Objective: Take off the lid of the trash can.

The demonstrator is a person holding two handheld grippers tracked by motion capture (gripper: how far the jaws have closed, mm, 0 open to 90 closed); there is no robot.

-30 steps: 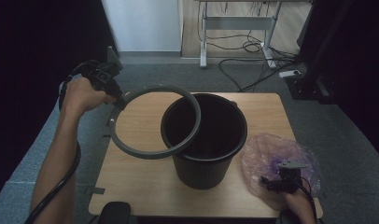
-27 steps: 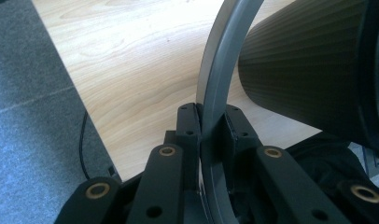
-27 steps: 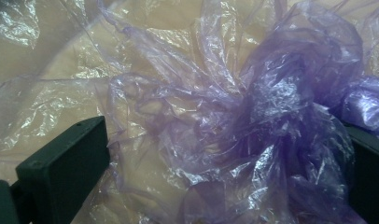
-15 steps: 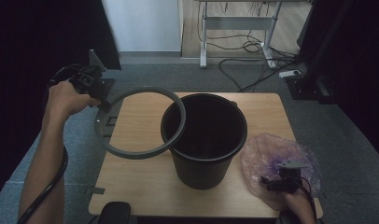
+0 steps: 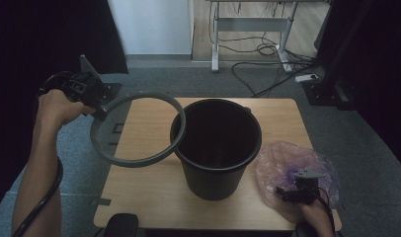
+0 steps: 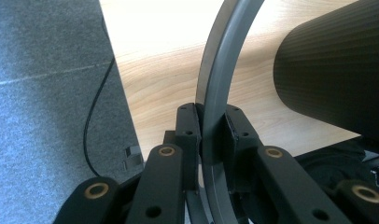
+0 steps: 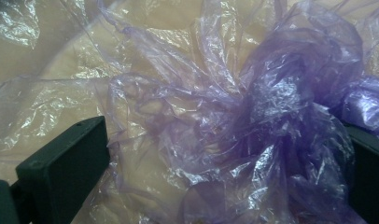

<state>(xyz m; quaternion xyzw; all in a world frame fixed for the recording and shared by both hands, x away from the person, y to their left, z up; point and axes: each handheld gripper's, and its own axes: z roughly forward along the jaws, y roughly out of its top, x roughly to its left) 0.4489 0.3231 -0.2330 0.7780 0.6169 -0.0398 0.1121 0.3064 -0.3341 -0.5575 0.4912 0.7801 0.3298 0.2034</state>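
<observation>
Over the table's left edge, the left tongs clench a grey ring's rim, forearm reaching forward. It hangs nearly flat, its far side touching the black bucket. Right tongs stand released around a crumpled purple bag.

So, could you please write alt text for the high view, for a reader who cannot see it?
A person's left gripper holds a grey ring by its rim, tilted beside a black bucket standing on a wooden table. The right gripper rests at a crumpled purple plastic bag on the table's near right corner.
</observation>
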